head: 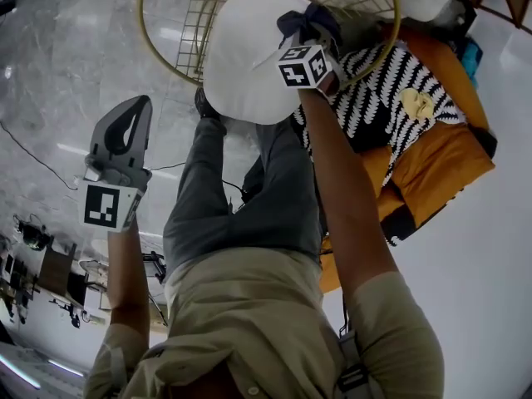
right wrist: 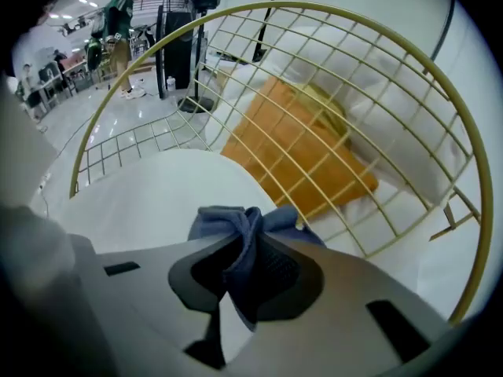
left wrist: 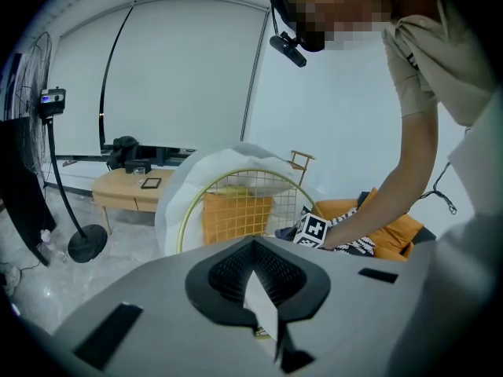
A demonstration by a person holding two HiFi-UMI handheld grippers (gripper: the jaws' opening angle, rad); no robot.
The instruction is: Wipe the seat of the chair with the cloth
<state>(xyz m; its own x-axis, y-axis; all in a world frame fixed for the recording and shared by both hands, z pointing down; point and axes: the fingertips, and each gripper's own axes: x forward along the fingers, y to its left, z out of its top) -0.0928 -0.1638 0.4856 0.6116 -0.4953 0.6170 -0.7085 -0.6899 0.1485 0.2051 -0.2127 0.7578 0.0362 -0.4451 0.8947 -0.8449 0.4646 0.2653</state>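
Note:
The chair has a round white seat point(head: 241, 56) and a gold wire back point(head: 187, 32). My right gripper point(head: 309, 36) is over the seat's right side, shut on a bunched dark blue cloth point(head: 303, 22). In the right gripper view the cloth point(right wrist: 236, 226) bulges out of the right gripper point(right wrist: 236, 281) just above the white seat point(right wrist: 149, 195), with the wire back point(right wrist: 338, 93) close behind. My left gripper point(head: 131, 110) hangs over the floor, left of the chair, jaws together and holding nothing. From the left gripper point(left wrist: 255, 277) the chair point(left wrist: 236, 203) shows at a distance.
An orange sofa point(head: 449, 156) with a black-and-white zigzag blanket point(head: 382, 98) stands right of the chair. An orange cushion point(right wrist: 299, 148) lies behind the wire back. A standing fan point(left wrist: 47, 132) and a low wooden table point(left wrist: 130, 191) are beyond. My legs point(head: 249, 198) stand before the seat.

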